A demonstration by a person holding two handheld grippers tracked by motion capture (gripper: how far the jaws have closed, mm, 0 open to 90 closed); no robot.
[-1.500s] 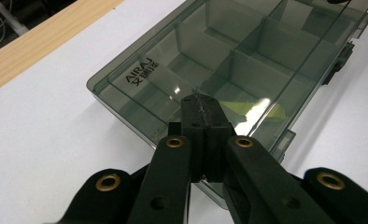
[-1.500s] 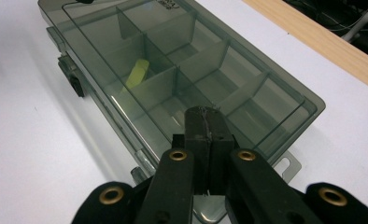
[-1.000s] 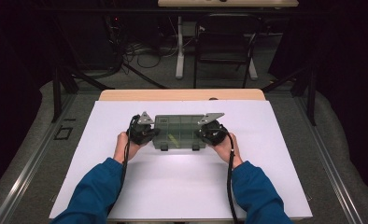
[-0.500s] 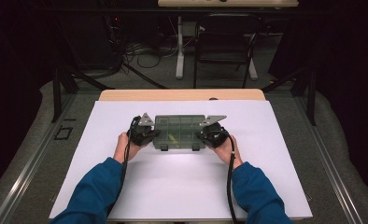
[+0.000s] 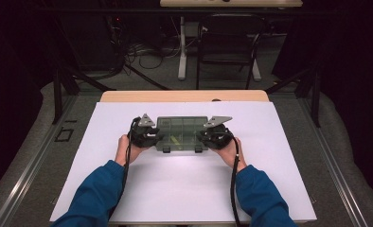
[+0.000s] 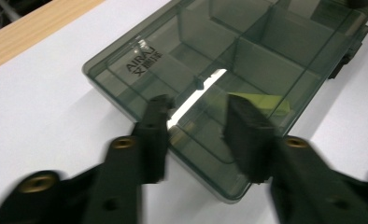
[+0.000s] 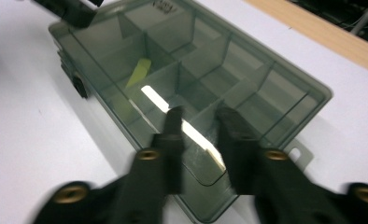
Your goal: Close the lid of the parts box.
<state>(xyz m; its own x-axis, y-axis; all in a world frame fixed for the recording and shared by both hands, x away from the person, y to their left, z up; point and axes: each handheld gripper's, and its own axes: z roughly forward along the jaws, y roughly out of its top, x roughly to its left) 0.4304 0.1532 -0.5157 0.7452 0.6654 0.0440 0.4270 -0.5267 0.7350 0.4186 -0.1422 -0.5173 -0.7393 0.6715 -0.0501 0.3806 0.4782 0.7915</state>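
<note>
White tabletop (image 5: pixel 184 189) carries the smoky compartment box (image 5: pixel 182 134) near its far edge, and you flank it, left hand-held gripper (image 6: pixel 201 122) and right hand-held gripper (image 7: pixel 201 122) each with jaws just parted over an end (lid shut), apparently to steady it.

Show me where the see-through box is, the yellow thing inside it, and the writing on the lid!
box (image 5: pixel 182 135), high view, middle of its smoky clear lid.
yellow thing (image 6: pixel 259 102), left gripper view, its flat face inside a compartment.
writing (image 6: pixel 144 59), left gripper view, the letters printed near the lid's corner.
</note>
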